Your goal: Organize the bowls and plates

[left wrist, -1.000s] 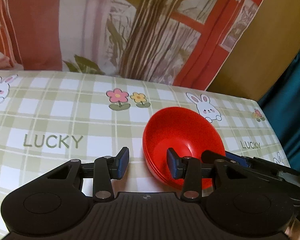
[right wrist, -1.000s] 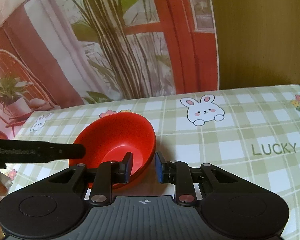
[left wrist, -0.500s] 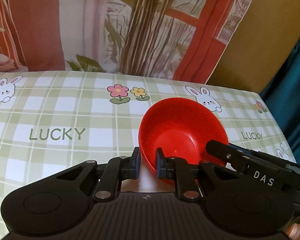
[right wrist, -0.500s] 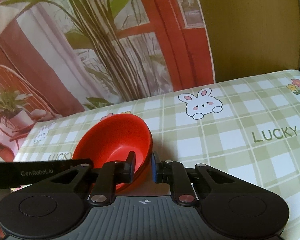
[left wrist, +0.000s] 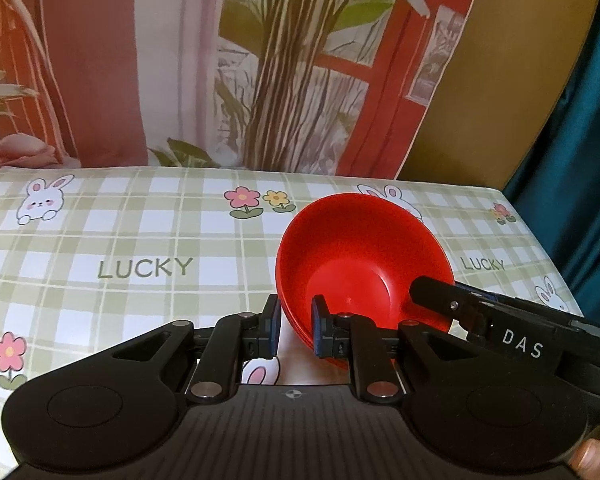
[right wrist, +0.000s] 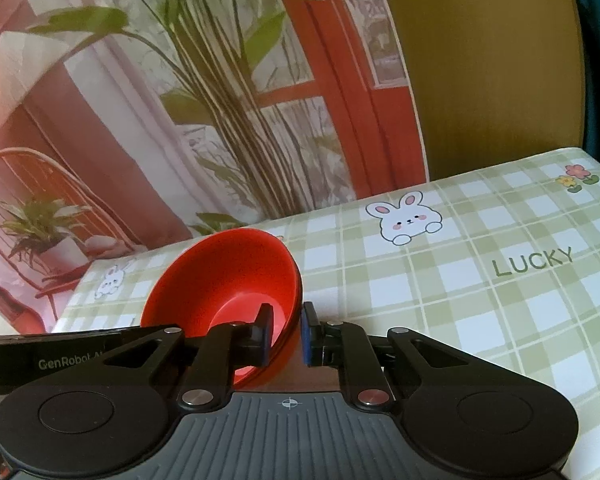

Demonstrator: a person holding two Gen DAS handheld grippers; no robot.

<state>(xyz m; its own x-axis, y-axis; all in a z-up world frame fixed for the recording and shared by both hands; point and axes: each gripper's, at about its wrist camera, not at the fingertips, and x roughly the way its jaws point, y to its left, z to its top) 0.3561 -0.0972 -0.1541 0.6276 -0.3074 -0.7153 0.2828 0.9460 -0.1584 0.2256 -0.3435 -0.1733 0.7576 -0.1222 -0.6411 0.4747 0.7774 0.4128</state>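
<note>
Both tools have clamped on since a second ago. The left hand-held gripper (left wrist: pixel 296 330), wide open then, now pinches the near rim of the red bowl (left wrist: pixel 364 256); the right hand-held gripper (right wrist: pixel 286 334) has been closing and grips the opposite rim. The bowl, flat on the table (left wrist: pixel 140 240) before, now hangs tilted between them, lifted off the checked cloth.

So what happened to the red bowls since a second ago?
Both grippers closed on the stack of red bowls: the left gripper pinched its left rim, the right gripper its right rim. The stack then tipped and appears to have lifted off the tablecloth. The tablecloth and backdrop stayed as they were.
</note>
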